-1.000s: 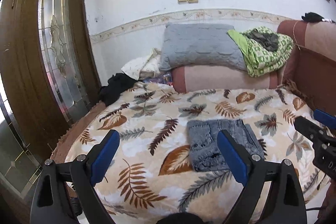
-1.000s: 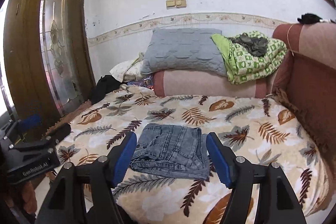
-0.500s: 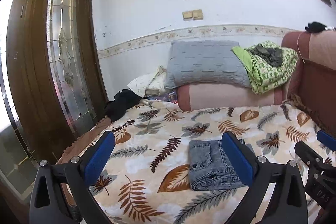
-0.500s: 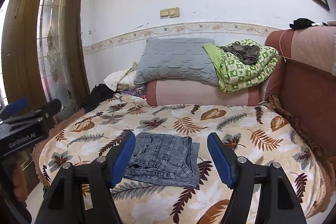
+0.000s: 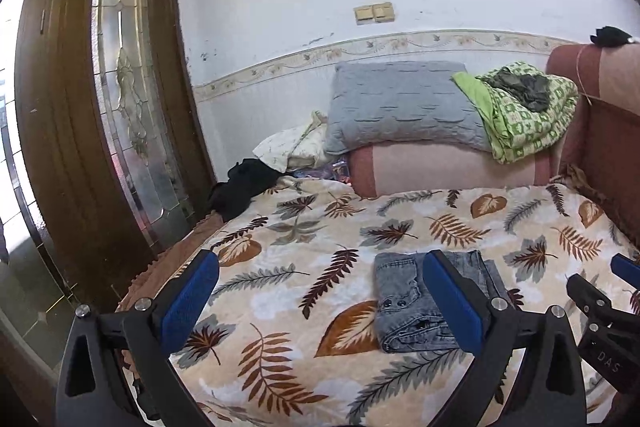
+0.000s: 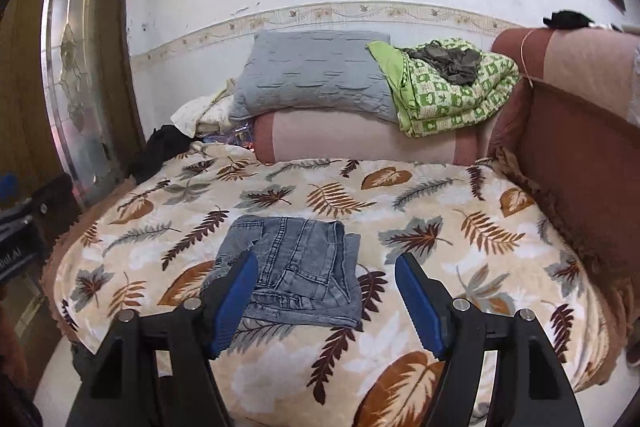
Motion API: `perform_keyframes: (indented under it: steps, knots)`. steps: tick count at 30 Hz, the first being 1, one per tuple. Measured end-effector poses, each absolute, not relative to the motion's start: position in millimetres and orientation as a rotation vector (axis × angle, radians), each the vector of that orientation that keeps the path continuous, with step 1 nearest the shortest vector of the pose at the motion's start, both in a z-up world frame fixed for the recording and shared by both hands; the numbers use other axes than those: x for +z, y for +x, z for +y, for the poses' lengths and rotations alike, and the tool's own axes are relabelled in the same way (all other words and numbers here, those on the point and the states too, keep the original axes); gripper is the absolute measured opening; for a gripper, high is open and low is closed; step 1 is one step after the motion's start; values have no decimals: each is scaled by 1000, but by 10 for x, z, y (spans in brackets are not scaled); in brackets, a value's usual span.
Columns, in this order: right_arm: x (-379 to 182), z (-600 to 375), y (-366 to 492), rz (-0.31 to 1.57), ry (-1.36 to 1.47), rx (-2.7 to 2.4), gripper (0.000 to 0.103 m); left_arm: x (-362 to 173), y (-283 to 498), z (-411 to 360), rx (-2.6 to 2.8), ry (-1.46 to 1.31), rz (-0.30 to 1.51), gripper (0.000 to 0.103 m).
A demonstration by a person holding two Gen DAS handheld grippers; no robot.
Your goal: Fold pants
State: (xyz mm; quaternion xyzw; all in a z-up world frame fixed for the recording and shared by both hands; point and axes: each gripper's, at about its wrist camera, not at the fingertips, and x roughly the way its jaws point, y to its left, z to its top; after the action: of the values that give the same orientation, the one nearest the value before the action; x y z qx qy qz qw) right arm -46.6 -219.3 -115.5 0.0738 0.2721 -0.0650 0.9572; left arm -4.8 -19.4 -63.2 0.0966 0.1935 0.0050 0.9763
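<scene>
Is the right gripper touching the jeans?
Apart. The right wrist view shows the right gripper open and empty, held back above the folded jeans lying flat on the blanket.

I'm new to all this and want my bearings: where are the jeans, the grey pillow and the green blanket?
jeans (image 6: 296, 259): right wrist view, middle of the folded denim.
grey pillow (image 6: 312, 71): right wrist view, centre of its front face.
green blanket (image 6: 452, 99): right wrist view, patterned folded side.

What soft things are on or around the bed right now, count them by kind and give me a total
Folded grey jeans: 1
Grey pillow: 1
Green patterned blanket: 1
Pink bolster: 1
Leaf-print blanket: 1
Black garment by the door: 1
Total: 6
</scene>
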Motion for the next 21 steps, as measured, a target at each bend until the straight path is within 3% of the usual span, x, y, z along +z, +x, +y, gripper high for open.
perform_keyframes:
  steps: [21]
  knots:
    - [-855, -1954, -545, 493, 89, -145, 74, -552, -136, -9, 11, 155, 375, 101]
